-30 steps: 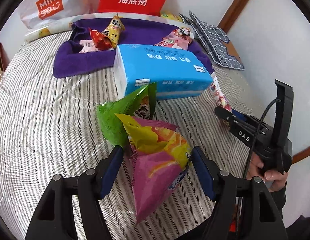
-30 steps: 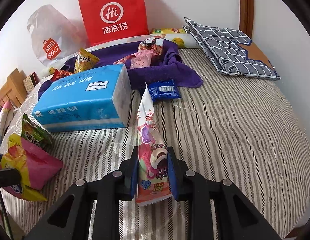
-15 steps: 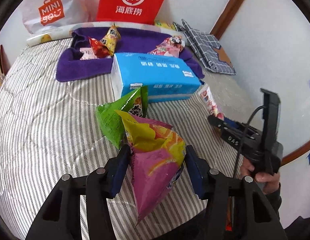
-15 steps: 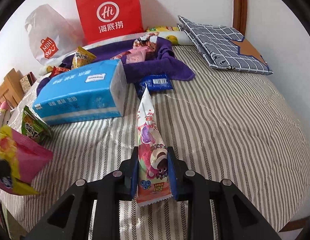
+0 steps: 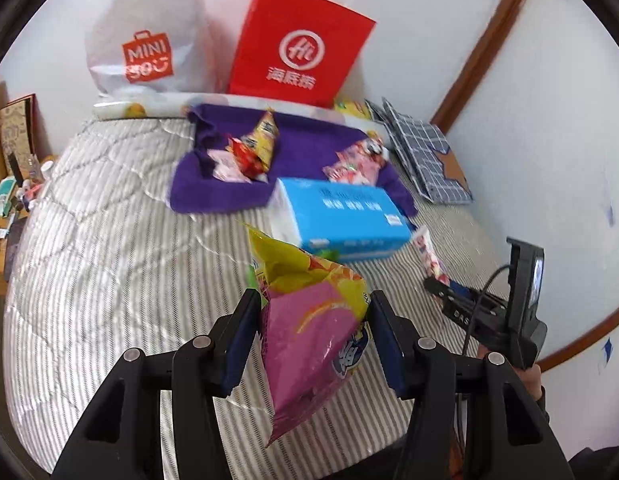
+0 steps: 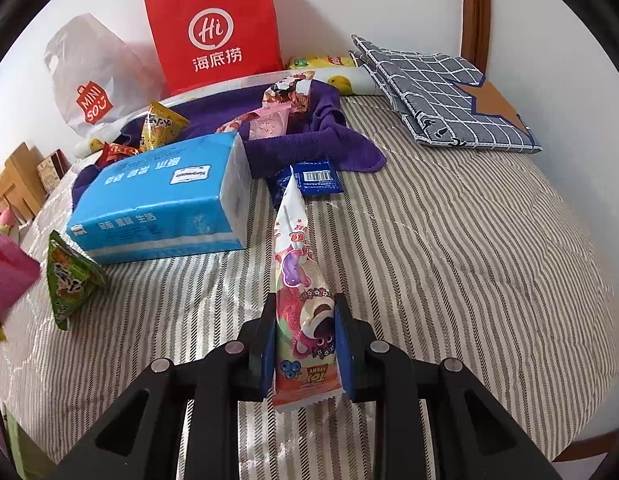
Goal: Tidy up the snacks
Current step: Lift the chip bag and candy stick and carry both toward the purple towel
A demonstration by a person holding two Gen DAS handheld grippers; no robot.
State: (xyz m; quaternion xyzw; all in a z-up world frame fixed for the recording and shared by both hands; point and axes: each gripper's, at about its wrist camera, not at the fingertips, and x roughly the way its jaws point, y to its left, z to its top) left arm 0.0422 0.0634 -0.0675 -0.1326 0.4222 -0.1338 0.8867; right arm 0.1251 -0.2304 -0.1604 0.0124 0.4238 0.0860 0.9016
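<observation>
The left gripper point(image 5: 314, 338) grasps a pink snack bag point(image 5: 309, 344) at the frame's lower centre, the right gripper point(image 6: 305, 344) is clenched on a long packet point(image 6: 299, 292); slippery foil could slide out.

Left gripper point(image 5: 313, 340): black angular linkage arms, silver round screws at the pivots, blue pads point(image 5: 241, 344). Right gripper point(image 6: 305, 344): same build, white "DAS" lettering, black cable, upright rear mount. Dark sleeve point(image 5: 543, 400).
</observation>
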